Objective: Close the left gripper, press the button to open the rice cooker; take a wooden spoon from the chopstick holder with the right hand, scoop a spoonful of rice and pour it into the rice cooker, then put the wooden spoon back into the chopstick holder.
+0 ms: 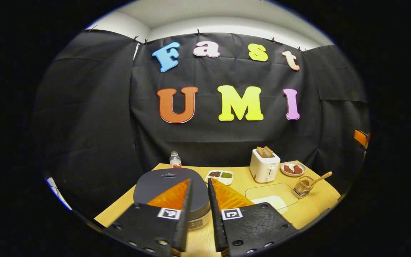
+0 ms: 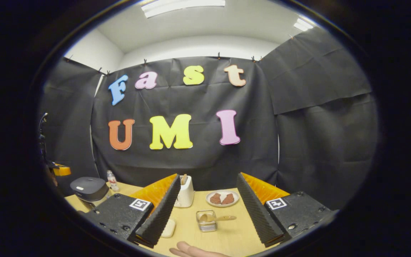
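Dark grey plastic forms the closed lid of the rice cooker (image 1: 171, 189), which sits at the left of the wooden table (image 1: 309, 210). The left gripper (image 1: 200, 185) hovers above its right edge, level, with a narrow gap between the jaws. Risk: if the jaws are not closed fully, the tips may straddle the lid button (image 1: 168, 175) or slip off it, and the lid will stay latched.

Further right, the wooden spoon (image 1: 319, 178) leans in the chopstick holder (image 1: 302, 187). The right gripper (image 2: 205, 194) is held level, well back from the holder, jaws wide apart and empty. Risk: a slanted approach could tip the light holder or pinch its rim with the handle.
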A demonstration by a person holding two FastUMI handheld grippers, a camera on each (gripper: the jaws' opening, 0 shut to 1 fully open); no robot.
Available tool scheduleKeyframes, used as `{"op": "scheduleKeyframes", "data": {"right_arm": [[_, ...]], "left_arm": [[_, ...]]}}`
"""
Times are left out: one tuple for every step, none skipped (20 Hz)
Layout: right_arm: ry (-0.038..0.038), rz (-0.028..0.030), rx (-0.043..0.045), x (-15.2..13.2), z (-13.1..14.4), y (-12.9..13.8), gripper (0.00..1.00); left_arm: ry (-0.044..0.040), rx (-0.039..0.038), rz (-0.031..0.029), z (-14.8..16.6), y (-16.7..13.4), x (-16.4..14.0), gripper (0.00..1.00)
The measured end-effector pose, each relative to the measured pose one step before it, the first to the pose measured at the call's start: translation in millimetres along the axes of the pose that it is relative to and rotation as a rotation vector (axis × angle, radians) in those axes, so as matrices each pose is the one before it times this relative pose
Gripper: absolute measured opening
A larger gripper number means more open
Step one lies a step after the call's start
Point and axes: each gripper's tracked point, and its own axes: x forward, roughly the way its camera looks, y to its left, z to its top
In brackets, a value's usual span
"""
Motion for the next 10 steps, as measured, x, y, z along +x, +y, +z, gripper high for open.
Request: {"op": "scheduleKeyframes", "data": {"right_arm": [[0.00125,0.00474,0.00415,0.15,-2.16,-0.29,1.00],[0.00182,0.00553,0.00501,0.04,-2.02,-0.70,0.97],[0.00287,0.00236,0.00381,0.94,-2.89,-2.08,1.00],[0.00354,-0.00038,0.00411,-0.15,-2.47,-2.76,1.00],[0.00527,-0.00066,0.00367,-0.21,-3.94,-3.14,1.00],[0.00269,-0.00518,0.00499,-1.28,-3.05,-4.05,0.97],[-0.00195,-0.00451,0.00709,-1.54,-1.00,-4.03,0.97],[-0.00416,0.00335,0.00252,-0.96,-0.77,-0.76,1.00],[-0.00031,0.00106,-0.00378,-1.09,-1.61,-1.25,1.00],[0.00073,0.00091,-0.00271,-0.77,-1.18,-1.73,1.00]], "left_arm": [[0.04851,-0.02452,0.00535,-9.32,2.07,5.21,0.00],[0.03813,-0.00651,0.02741,-7.56,7.67,3.84,0.00],[0.02960,0.00983,0.04038,-4.26,11.10,6.75,0.00],[0.02047,0.00680,0.04088,-10.49,11.51,14.62,0.00],[0.04157,-0.00451,0.02775,-3.39,9.04,-1.82,0.00],[0.03408,-0.01305,0.01435,-6.75,3.54,7.45,0.00],[0.02679,-0.01137,0.02105,-6.45,6.04,6.66,0.00],[0.02104,-0.00543,0.01084,-4.78,4.61,6.92,0.00],[0.01760,-0.00119,0.01144,-4.63,4.65,5.58,0.00],[0.02229,-0.00181,0.01780,-6.03,6.03,5.28,0.00]]}}
